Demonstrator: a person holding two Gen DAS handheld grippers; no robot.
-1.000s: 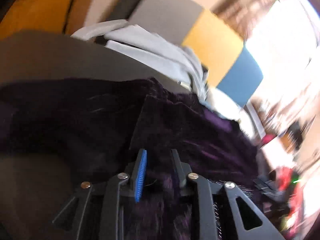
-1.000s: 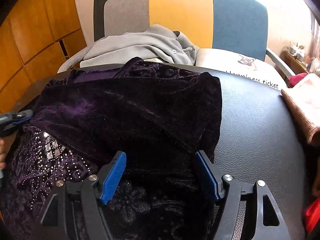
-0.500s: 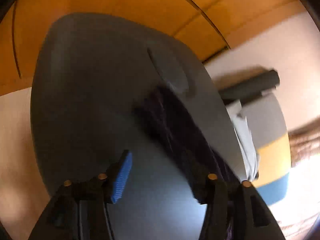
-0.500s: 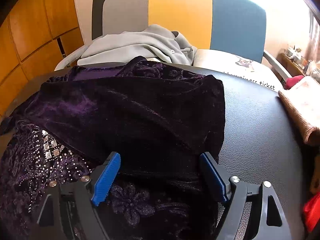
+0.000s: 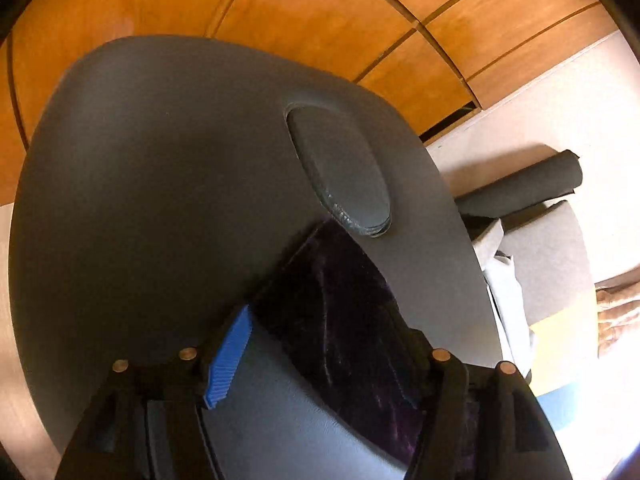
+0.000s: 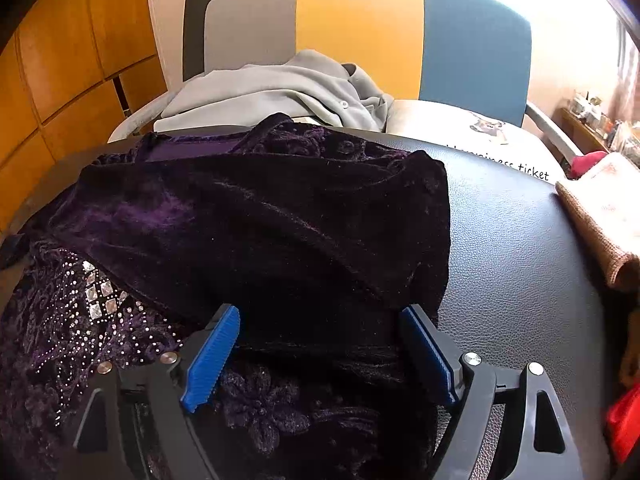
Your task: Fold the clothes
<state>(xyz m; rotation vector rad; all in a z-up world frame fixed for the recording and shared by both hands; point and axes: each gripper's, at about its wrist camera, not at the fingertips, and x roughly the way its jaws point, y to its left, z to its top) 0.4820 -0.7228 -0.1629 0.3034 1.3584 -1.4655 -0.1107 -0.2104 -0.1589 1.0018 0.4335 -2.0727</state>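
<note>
- My left tongs (image 5: 320, 344) stand wide, nothing gripped. A dark sleeve or edge of the purple velvet garment (image 5: 348, 320) lies between the tips, nearer my right-hand finger, on the grey padded table (image 5: 160, 200).
- My right tongs (image 6: 320, 344) are spread wide too, hovering over the garment's folded-over panel (image 6: 260, 232). The pads (image 6: 212, 356) flank the cloth; I cannot see them pressing on it.
- The garment sits mostly ahead of the right tongs and to their left — plain velvet on top, the beaded patch (image 6: 96, 300) showing beside the left pad.
- Risk: velvet is slippery and thick. A shallow pinch may catch only the top layer, and the fold underneath would drag open.
- Risk: the left tongs see only a narrow strip. Closing here could miss the hem, or grab it off-centre so the fold goes crooked.
- Risk: beads and stones may snag on the ribbed blue pads if I slide across rather than lift.
- Risk: the far edge of the garment lies close to the table rim, just before the grey clothing on the striped chair (image 6: 360, 20) — a pull away from me could tip it over.
- The oval inset (image 5: 340, 172) in the table, ahead of the left tongs, could catch a dragged edge.
</note>
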